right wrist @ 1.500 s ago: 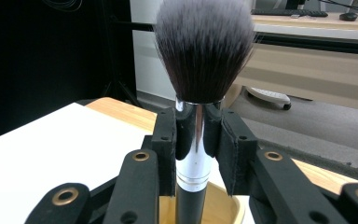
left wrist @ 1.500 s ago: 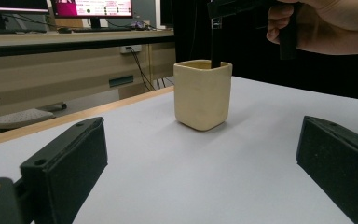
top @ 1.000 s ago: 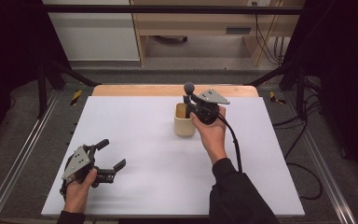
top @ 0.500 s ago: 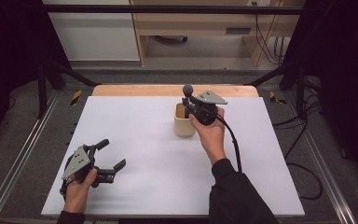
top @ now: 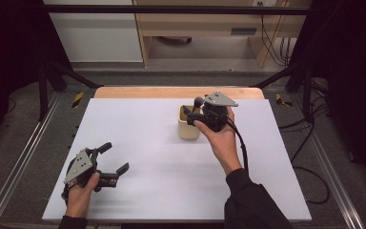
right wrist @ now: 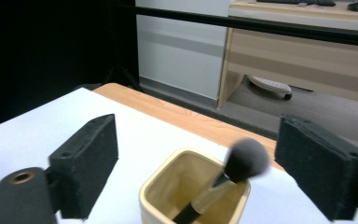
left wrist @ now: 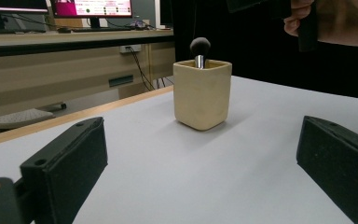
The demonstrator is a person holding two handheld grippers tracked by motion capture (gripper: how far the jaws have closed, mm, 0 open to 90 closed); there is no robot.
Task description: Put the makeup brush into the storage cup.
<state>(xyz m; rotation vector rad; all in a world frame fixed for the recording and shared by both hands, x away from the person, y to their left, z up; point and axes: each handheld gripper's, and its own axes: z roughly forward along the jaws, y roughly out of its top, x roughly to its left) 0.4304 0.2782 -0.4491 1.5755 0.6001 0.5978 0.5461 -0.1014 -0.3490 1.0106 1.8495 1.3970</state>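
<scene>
A cream square cup (top: 187, 130) stands on the white table top (top: 138, 133), right of centre toward the back. A makeup brush with a dark fluffy head (top: 198, 101) leans inside it, head up. My right gripper (top: 193, 117) hovers just over the cup. Its jaws have just been opening and now stand apart either side of the brush head (right wrist: 247, 161), not touching it. My right gripper (right wrist: 199, 150) looks down into the cup (right wrist: 165, 198). My left gripper (top: 115, 158) rests open at the front left, facing the cup (left wrist: 201, 95) and brush (left wrist: 200, 46).
A wooden strip (top: 171, 92) borders the table's far edge. Metal rails (top: 24, 162) run along both sides. A desk (top: 209, 28) and a white cabinet (top: 93, 33) stand behind. A cable (top: 240, 148) trails from the right gripper along the forearm.
The right gripper's jaws have opened and let go of the brush, whose head now sits lower, in the cup. The left gripper has not moved.
</scene>
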